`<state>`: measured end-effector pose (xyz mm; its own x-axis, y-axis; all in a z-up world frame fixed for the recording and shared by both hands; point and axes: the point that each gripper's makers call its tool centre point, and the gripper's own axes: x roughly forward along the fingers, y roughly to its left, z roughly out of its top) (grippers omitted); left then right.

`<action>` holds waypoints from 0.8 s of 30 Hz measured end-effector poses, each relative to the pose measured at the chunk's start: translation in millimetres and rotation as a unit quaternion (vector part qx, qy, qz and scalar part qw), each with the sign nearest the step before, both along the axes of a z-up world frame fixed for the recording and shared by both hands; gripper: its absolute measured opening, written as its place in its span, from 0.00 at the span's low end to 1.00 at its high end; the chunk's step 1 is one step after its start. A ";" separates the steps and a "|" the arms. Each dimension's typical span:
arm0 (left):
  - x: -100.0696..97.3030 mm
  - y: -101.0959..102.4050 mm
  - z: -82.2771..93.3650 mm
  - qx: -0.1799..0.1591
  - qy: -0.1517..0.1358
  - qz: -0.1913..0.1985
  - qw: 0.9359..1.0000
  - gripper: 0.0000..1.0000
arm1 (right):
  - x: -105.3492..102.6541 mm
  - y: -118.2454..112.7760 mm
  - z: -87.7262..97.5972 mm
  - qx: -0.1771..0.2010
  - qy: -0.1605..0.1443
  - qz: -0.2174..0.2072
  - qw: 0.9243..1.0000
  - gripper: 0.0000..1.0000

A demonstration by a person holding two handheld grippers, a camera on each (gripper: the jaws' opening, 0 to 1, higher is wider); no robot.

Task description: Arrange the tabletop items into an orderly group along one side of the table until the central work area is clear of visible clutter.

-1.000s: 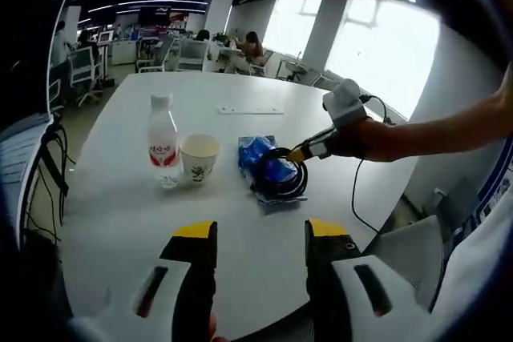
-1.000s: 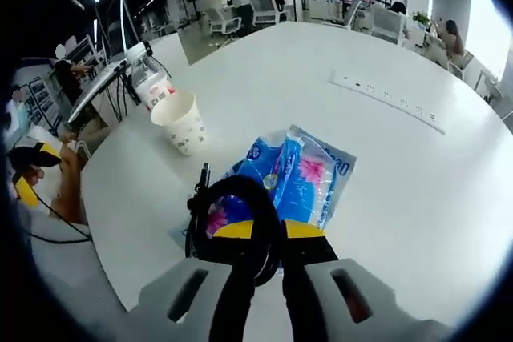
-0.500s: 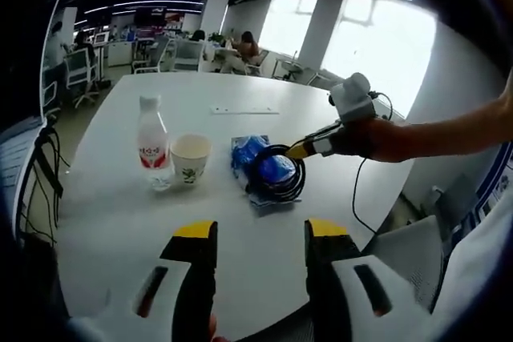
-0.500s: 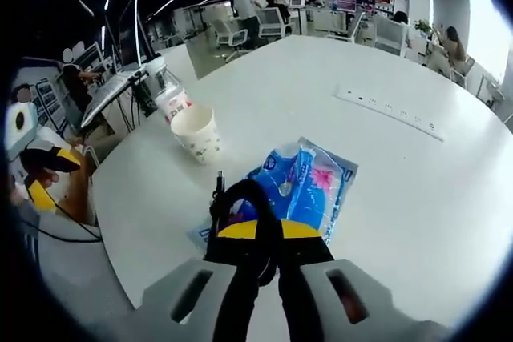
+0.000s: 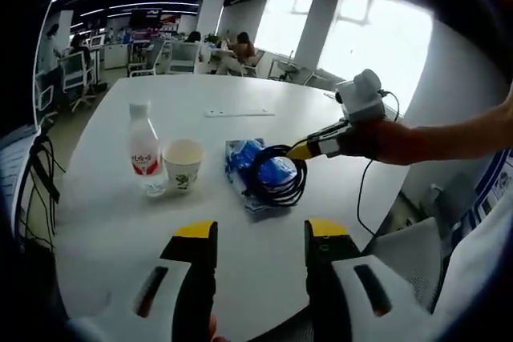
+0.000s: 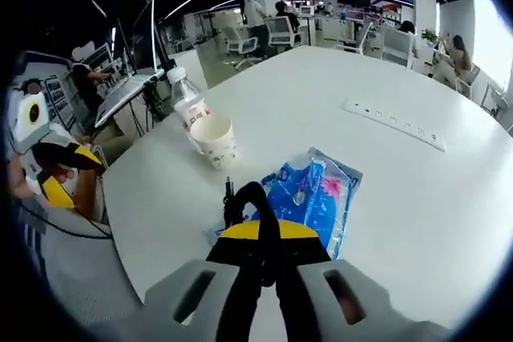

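The black cable coil (image 6: pixel 250 202) is clamped between the right gripper (image 6: pixel 269 231) jaws, above the blue packet (image 6: pixel 314 196). The left gripper (image 5: pixel 255 231) jaws are held apart, well short of the paper cup (image 5: pixel 182 164) and bottle (image 5: pixel 143 149).

A black cable (image 6: pixel 255 206) is hiding part of the blue pack (image 6: pixel 314 198); print on the bottle (image 5: pixel 144 152) and cup (image 5: pixel 182 167) is staying too small to read.

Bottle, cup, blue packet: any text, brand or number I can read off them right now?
Nothing is legible.
Bottle: red label with white marks, too blurred to read.
Paper cup: a small green print, no readable words.
Blue packet: pink and white graphics, lettering too small to read.
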<state>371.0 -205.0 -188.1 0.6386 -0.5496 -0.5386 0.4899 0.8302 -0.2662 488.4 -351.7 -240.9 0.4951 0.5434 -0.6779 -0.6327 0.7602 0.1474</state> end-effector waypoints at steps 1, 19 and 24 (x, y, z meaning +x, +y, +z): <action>-0.4 -1.1 -0.1 0.000 0.000 0.000 1.000 0.43 | -1.3 0.1 1.4 0.001 -0.002 0.001 1.000 0.01; -1.8 -11.5 0.0 -0.004 0.000 -0.006 1.000 0.43 | -15.8 1.2 26.3 0.027 -0.025 0.000 0.999 0.01; -1.2 -14.6 0.0 -0.003 -0.001 -0.010 1.000 0.43 | -20.2 -13.1 28.4 0.030 -0.026 -0.013 0.999 0.01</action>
